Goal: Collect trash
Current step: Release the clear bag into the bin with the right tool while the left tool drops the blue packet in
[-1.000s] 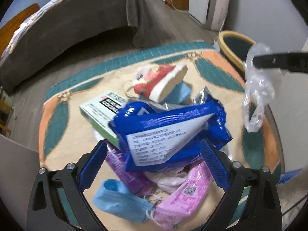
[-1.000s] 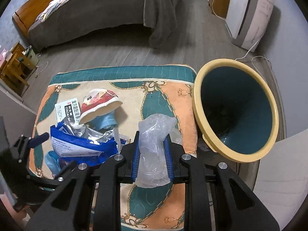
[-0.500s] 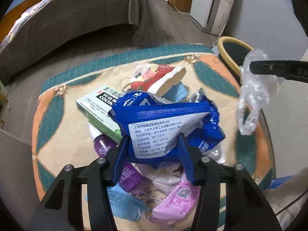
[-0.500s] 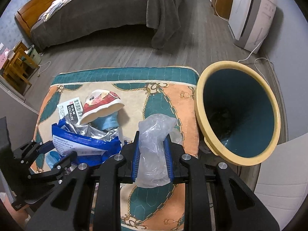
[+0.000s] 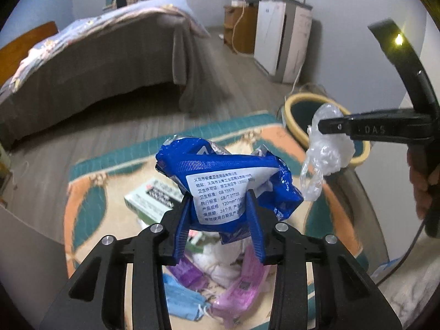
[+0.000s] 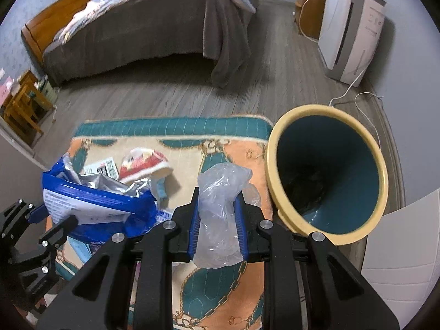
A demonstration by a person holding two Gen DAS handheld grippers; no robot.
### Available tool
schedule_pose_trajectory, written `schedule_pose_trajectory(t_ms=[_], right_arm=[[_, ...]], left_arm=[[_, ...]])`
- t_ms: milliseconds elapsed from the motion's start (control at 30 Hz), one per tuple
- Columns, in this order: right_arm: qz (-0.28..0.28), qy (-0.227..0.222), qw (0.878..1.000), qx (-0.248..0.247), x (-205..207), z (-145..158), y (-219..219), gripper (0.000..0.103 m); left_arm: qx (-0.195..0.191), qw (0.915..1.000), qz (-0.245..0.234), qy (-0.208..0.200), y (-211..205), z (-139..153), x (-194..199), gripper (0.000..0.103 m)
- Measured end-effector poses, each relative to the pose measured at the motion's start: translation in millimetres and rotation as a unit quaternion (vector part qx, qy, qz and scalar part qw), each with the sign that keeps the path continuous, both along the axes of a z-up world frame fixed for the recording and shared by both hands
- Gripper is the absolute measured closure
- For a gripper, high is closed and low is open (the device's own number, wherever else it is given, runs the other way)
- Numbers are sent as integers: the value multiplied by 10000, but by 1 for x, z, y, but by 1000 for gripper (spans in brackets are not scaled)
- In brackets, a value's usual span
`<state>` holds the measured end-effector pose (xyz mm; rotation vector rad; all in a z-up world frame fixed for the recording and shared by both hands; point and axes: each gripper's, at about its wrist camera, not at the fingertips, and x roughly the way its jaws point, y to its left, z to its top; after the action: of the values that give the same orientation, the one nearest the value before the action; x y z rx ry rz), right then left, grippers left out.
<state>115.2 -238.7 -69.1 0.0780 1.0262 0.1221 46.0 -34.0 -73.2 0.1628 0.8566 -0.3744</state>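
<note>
The blue wrapper (image 5: 231, 181) is clamped by the left gripper (image 5: 220, 214), just closed on it. Clear plastic (image 6: 220, 214) is pinched in the right gripper (image 6: 217, 220). The bin (image 6: 327, 176) is seen at right, nearer the right gripper.

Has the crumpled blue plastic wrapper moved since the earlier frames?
Yes. The blue wrapper, clamped in the left gripper, has risen off the trash pile, clear of the green box.

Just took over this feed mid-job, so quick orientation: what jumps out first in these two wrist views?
The crumpled blue wrapper stands out, pinched in the left gripper, whose fingers have just been closing on it, above the trash pile on the patterned rug. The right gripper is shut on a clear plastic bag. Right of the rug stands a yellow-rimmed teal bin, open.
</note>
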Motion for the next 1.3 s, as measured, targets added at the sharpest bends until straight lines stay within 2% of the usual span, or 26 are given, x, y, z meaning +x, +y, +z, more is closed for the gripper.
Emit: schedule_pose_trajectory(t_ms=[333,567,767,900,1133,1300], right_arm=[[-190,-273,9992,-203,2,10,-27,81],[-358,-370,9983,-275,4,8,-57,81],[-829,-319,9959,-168,13,0,-103,81],[-1243,-273,9915,-258,20,-8,-136,81],[-1699,6,9847,-390,28,-31,-172,81],[-1867,79,9816,-382,31,-39,-186,81]], left_arm=[[-139,9996,90,-208,-15,16,11,63],[-261,9993,-64,-242,-50,24,16,63],[-233,9989,-283,-287,-86,29,25,63],[-277,9988,-371,-135,-106,25,37,63],[-5,9977,-681,19,-157,6,60,62],[399,9952,-896,-23,-192,-8,77,61]])
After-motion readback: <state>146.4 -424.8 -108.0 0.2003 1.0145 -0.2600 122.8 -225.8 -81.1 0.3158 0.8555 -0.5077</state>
